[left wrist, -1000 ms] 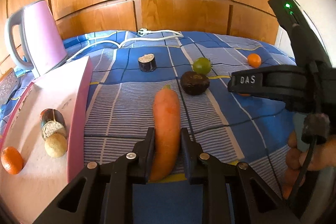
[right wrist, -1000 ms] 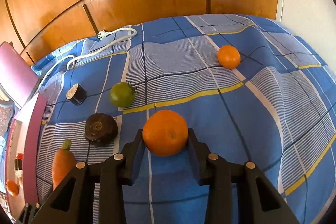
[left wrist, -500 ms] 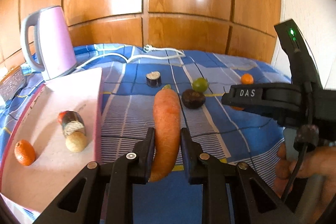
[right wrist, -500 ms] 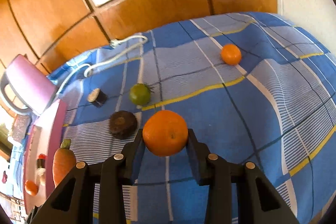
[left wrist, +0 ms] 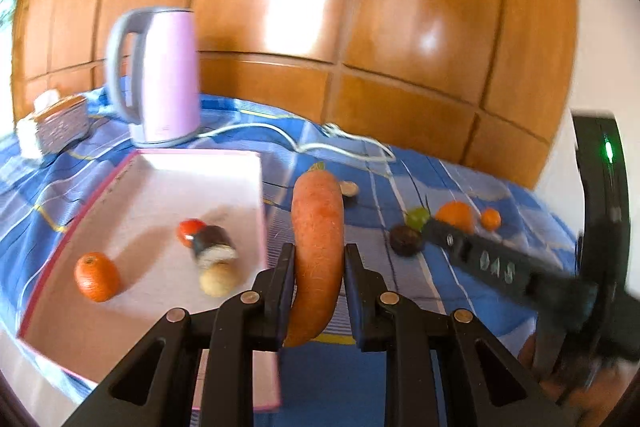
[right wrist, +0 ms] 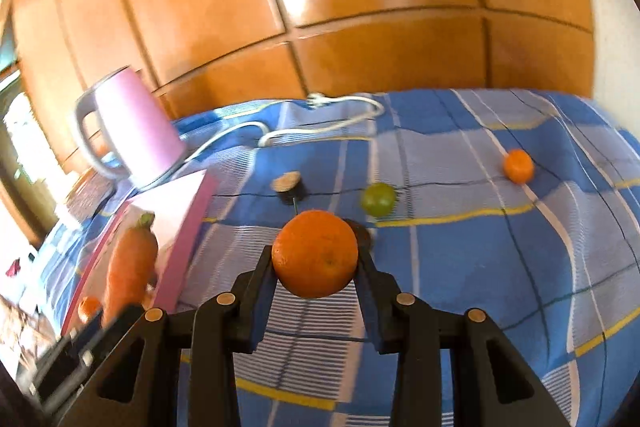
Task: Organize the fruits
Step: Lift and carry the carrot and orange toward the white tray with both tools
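1. Left wrist view: the left gripper (left wrist: 316, 277) has its two fingers pinching a carrot (left wrist: 317, 251), which stands nearly upright between them, leaf end up and tip hanging below the pads.
2. To the left of the carrot lies a pink-rimmed tray (left wrist: 262, 187) on the blue checked cloth (left wrist: 420, 291). In the tray are a small orange (left wrist: 97, 276), a red fruit (left wrist: 190, 231), a dark cut piece (left wrist: 214, 245) touching the red fruit, and a pale round one (left wrist: 219, 278) just beside the cut piece.
3. Behind the tray stands a pink kettle (left wrist: 160, 75), with a white cord (left wrist: 344, 143) trailing along the cloth toward the wooden panels.
4. On the right, the right gripper (left wrist: 434, 225) reaches in, blurred, holding a large orange (left wrist: 456, 215). Near it on the cloth are a green fruit (left wrist: 417, 217), a dark round fruit (left wrist: 406, 239) and a small mandarin (left wrist: 490, 219).
5. Right wrist view: the right gripper (right wrist: 316, 267) has its fingers clamped on the large orange (right wrist: 315, 253), held above the cloth (right wrist: 480, 267).
6. Beyond it on the cloth are the green fruit (right wrist: 378, 199), the small mandarin (right wrist: 518, 166) well apart to the right, and a dark cut piece (right wrist: 287, 183) by itself.
7. At the left the carrot (right wrist: 130, 267) is seen over the tray (right wrist: 188, 227), with the kettle (right wrist: 132, 131) behind.
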